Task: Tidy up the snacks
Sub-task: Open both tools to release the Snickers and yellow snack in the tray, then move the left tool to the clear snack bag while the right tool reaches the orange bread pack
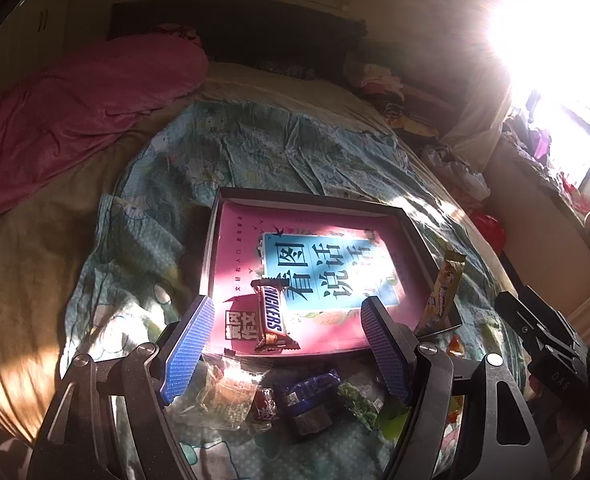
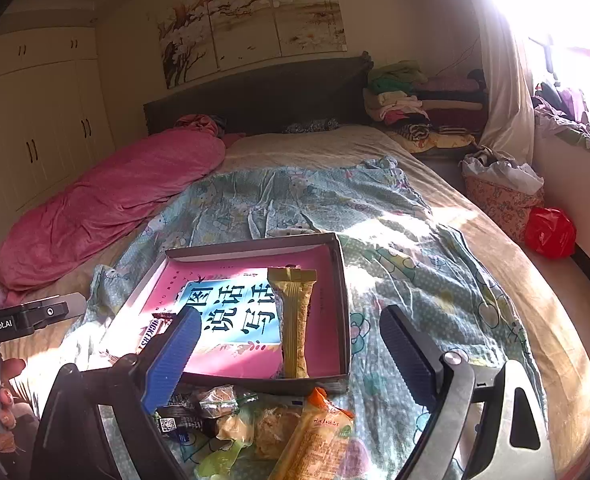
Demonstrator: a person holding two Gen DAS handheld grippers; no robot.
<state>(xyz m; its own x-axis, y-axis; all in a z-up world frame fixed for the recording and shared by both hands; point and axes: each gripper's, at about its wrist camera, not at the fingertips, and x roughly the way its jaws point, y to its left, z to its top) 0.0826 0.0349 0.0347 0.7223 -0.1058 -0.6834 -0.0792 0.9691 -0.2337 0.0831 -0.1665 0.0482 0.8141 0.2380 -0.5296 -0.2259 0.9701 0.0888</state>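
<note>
Fingers [image 1: 191, 344] apart; box [image 1: 315, 203] holds Snickers [image 1: 271, 316].

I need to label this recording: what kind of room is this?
A bedroom, most likely: a bed with a dark headboard, a pink quilt, and built-in wardrobes along the wall.

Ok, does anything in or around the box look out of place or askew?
One thing: the long yellow wafer pack isn't lying flat. It leans against the box wall with one end poking above the rim. The Snickers bar lies flat inside. The other snacks sit in a loose heap on the blanket, outside the box.
</note>
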